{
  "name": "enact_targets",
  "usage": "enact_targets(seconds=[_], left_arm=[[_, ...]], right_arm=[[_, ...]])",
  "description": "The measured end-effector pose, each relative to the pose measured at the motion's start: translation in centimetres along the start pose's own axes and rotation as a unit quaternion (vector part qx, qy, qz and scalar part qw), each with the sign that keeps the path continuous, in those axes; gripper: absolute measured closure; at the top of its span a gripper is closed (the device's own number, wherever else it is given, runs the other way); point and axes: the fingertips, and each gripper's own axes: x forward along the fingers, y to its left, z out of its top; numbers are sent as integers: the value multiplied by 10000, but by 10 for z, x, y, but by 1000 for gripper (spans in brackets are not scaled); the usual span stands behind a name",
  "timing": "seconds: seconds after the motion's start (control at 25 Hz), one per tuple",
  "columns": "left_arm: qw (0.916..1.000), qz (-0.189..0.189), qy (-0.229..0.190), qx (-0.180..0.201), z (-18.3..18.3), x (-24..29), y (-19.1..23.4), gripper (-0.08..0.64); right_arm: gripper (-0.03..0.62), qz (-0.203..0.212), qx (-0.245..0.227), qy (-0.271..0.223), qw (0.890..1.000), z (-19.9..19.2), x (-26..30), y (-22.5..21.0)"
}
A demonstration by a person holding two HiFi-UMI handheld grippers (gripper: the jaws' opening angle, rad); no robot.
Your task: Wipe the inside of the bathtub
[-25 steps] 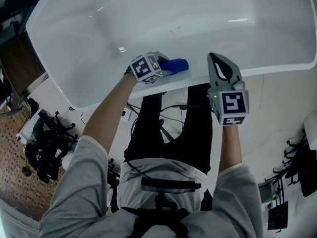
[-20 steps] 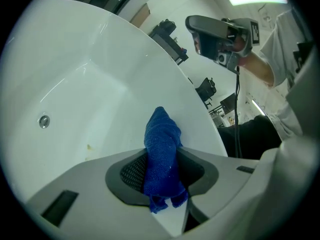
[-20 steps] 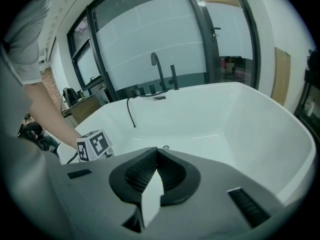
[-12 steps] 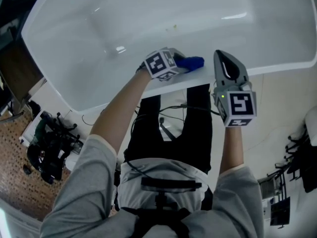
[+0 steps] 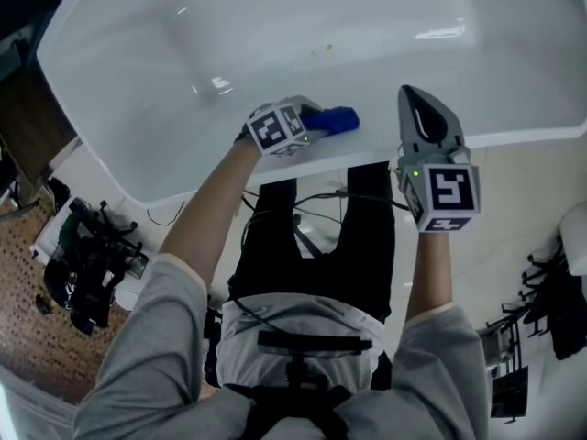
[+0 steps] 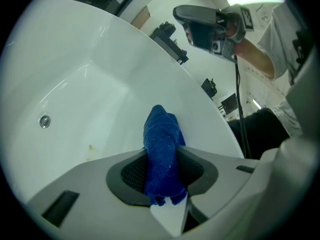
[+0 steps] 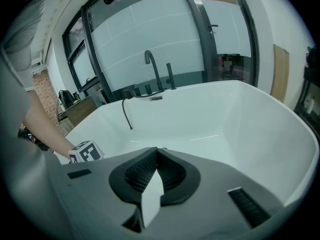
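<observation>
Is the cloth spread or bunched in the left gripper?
Bunched: the cloth is a narrow wad pinched in the left gripper, poking out past its fingers.

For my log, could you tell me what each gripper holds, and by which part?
Left gripper: blue cloth, clamped at one bunched end, the rest sticking out forward. Right gripper: shut, holding nothing.

I can't tell what the yellowish speck on the bathtub floor is; the tub's far rim is cropped at top.
</observation>
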Motion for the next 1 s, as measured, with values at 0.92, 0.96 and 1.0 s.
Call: enact_targets(seconds=[0.92,0.96,1.0], left_arm=[[9983,-70,-95,574,68,47,23,423],[9984,-77,-81,550,63,46,24,423],[9987,-65,-69,500,57,45,25,423]], right_arm=[[586,-140,221,237,9994,-14,56,-22],[586,-152,215,257,9993,-16,59,-25],[586,-176,224,275,9992,-18,61,-28]])
